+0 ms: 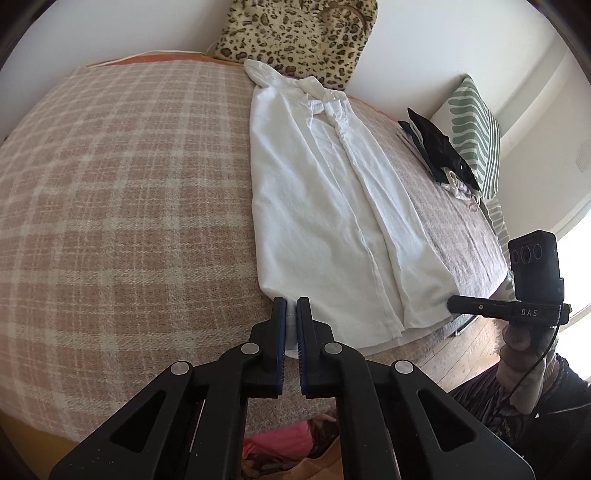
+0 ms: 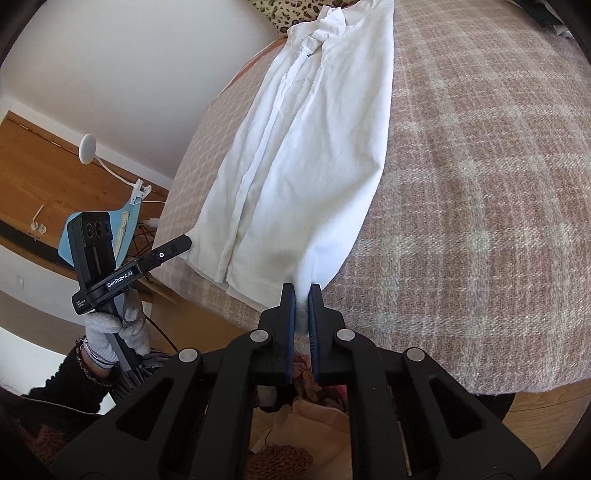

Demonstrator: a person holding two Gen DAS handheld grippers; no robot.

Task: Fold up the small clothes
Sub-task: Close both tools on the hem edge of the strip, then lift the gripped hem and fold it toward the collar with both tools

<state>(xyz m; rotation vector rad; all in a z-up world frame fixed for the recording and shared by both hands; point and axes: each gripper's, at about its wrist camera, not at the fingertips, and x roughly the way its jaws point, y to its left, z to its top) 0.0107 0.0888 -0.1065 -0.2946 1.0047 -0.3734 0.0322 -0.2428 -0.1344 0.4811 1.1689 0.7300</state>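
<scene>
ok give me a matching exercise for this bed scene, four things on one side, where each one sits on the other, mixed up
Things:
1. white shirt
2. leopard-print cushion
3. dark clothes pile
4. left claw

Places:
A. against the wall at the head of the bed
B. beside the green-striped pillow
C. spread lengthwise on the plaid blanket
D. shut on the shirt's bottom hem corner

Pairs: 1-C, 2-A, 3-B, 4-D
</scene>
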